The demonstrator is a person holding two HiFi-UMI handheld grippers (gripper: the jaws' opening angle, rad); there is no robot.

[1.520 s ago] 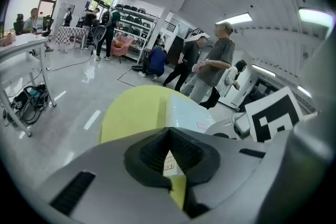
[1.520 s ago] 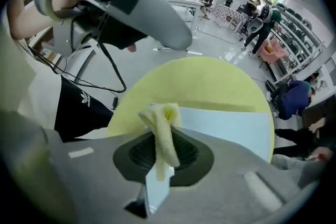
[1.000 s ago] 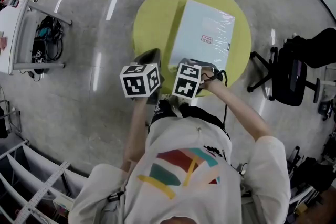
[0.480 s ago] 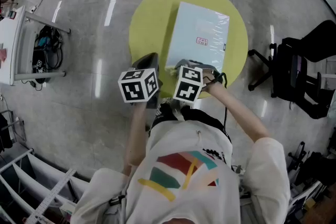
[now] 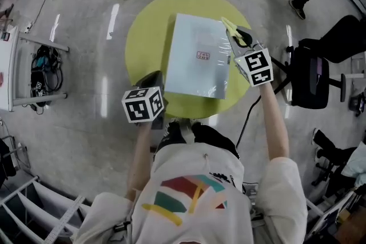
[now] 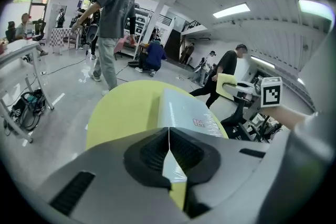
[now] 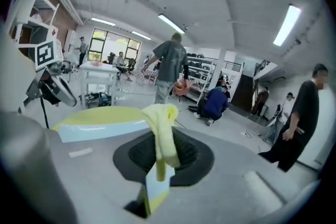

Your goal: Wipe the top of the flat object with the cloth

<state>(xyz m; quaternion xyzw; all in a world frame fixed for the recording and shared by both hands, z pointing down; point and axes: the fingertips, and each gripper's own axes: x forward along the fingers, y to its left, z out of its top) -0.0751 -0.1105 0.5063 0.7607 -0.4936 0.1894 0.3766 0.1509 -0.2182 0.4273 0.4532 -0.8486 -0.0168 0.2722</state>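
Two grippers are at a round yellow table (image 5: 143,31). The flat object (image 5: 197,60), pale blue and film-wrapped, lies across the table's middle and reaches toward its near edge. The right gripper (image 5: 239,37) is clenched on a yellow cloth (image 5: 230,26), raised in the air over the object's far right corner, by the table's right edge. The left gripper (image 5: 154,78) is at the table's near left edge, just beside the object's near left corner, its jaws pressed together with nothing between them

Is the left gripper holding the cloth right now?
No: the left gripper is shut on nothing, while the yellow cloth is pinched in the right gripper.
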